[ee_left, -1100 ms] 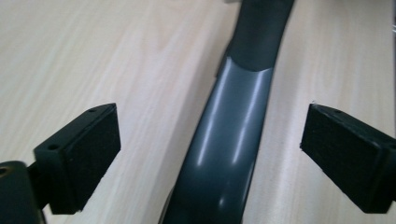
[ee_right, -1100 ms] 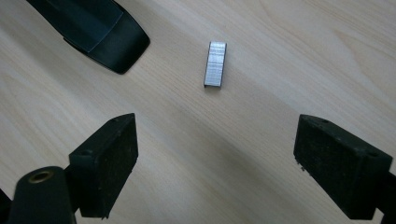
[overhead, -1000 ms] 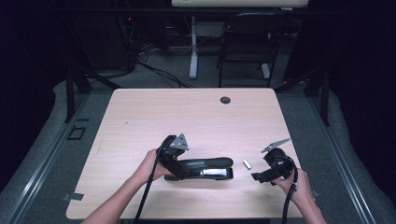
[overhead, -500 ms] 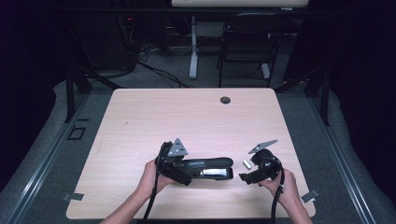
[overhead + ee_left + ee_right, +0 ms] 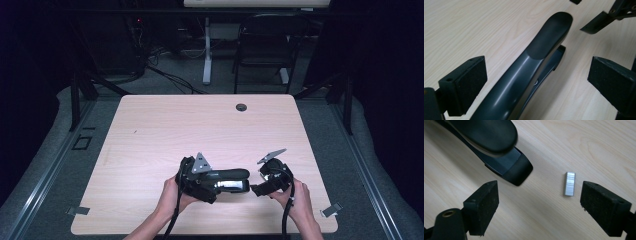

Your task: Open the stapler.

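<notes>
A black stapler point(image 5: 231, 180) lies on the wooden table point(image 5: 200, 125) near its front edge. My left gripper point(image 5: 214, 188) straddles its rear end. In the left gripper view the stapler point(image 5: 541, 50) runs between the wide-apart pads point(image 5: 466, 82) with a gap on each side, so the left gripper point(image 5: 536, 82) is open. My right gripper point(image 5: 258, 190) points left at the stapler's nose. In the right gripper view a small silver staple strip point(image 5: 569, 183) lies on the wood between the jaws, touching neither pad. The right gripper point(image 5: 539, 205) is open, its jaws having just closed slightly.
A round cable hole point(image 5: 241, 107) sits near the table's far edge. A chair point(image 5: 262, 50) and cables stand on the floor beyond it. Tape tabs point(image 5: 331, 210) stick out at the front corners. The stapler's nose point(image 5: 516, 170) lies just left of the staple strip.
The right gripper has moved left from the table's right edge to over the staple strip, near the stapler's nose. The left gripper has slid right along the stapler. The stapler has stayed put.
</notes>
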Demonstrator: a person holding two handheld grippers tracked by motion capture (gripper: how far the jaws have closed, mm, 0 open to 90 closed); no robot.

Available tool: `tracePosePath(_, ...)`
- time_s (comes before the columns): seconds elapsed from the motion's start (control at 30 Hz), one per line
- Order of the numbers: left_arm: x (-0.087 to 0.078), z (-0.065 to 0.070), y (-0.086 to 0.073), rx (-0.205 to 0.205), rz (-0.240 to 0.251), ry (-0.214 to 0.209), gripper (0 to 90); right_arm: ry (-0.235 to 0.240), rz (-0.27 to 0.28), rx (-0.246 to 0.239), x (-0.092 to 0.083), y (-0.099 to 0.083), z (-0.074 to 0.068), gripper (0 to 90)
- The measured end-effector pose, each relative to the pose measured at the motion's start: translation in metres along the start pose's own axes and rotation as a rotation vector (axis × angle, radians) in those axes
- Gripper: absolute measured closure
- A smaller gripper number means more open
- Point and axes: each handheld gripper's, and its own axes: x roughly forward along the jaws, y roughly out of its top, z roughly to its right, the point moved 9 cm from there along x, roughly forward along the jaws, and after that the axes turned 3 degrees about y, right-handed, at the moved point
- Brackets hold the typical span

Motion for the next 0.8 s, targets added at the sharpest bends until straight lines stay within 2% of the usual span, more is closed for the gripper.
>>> tracePosePath(0.07,0.001,0.005,-0.001,-0.001,0.005,0.0,6.6,0.029,0.055,0.047,0.001,0.002,-0.006,17.2)
tracePosePath(0.1,0.001,0.006,-0.001,-0.001,0.01,0.009,8.3,0.041,0.083,0.053,0.003,0.002,-0.009,18.7)
tracePosePath(0.17,0.002,0.009,-0.002,0.002,0.021,0.021,16.6,0.03,0.105,0.058,0.007,0.0,-0.014,23.8)
tracePosePath(0.2,0.001,0.01,-0.001,0.001,0.026,0.028,17.8,0.035,0.111,0.056,0.008,-0.002,-0.017,26.2)
tracePosePath(0.27,0.001,0.014,-0.001,-0.023,0.043,0.02,22.9,0.032,0.121,0.046,0.011,-0.004,-0.02,33.7)
tracePosePath(0.33,0.001,0.018,0.0,-0.021,0.059,0.027,26.8,0.035,0.161,0.044,0.014,-0.005,-0.025,40.8)
tracePosePath(0.47,0.004,0.023,-0.001,-0.041,0.079,0.031,38.3,0.055,0.239,0.073,0.019,-0.006,-0.025,56.3)
tracePosePath(0.5,0.006,0.024,-0.002,-0.05,0.08,0.038,40.5,0.04,0.238,0.064,0.019,-0.007,-0.024,59.1)
tracePosePath(0.6,0.012,0.027,-0.006,-0.068,0.074,0.048,47.5,0.034,0.297,0.059,0.024,-0.005,-0.028,68.1)
tracePosePath(0.63,0.013,0.028,-0.007,-0.07,0.077,0.049,49.7,0.041,0.302,0.064,0.025,-0.005,-0.03,69.5)
tracePosePath(0.8,0.023,0.035,-0.015,-0.081,0.071,0.053,59.7,0.003,0.326,0.073,0.034,-0.008,-0.031,75.6)
